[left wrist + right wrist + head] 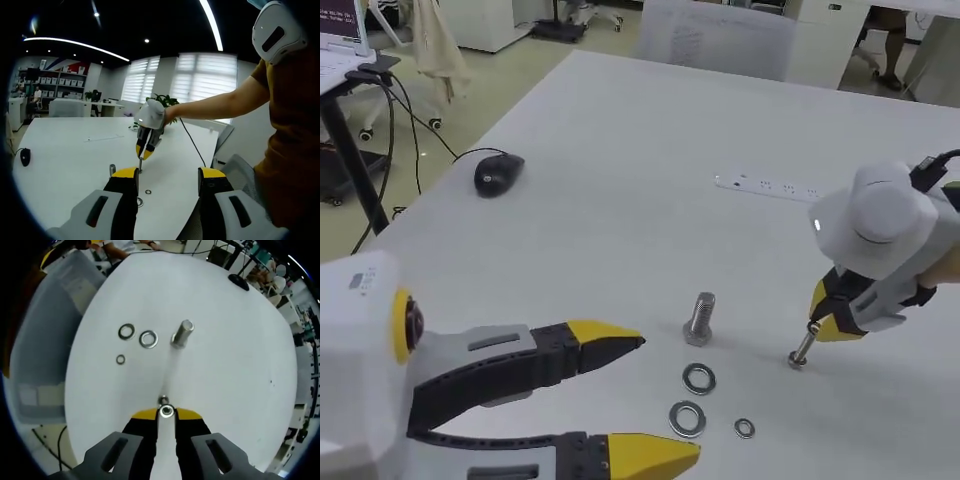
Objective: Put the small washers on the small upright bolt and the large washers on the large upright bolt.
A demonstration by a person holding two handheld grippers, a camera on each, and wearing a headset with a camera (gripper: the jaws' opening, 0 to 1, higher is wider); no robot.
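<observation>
No legible text, label, brand or number; any markings too blurred.

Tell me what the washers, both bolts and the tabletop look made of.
Washers, large bolt, small bolt: bare silvery metal with bright glints, probably plated steel. Tabletop: smooth, matte white, soft reflections; perhaps laminate, unsure.
</observation>
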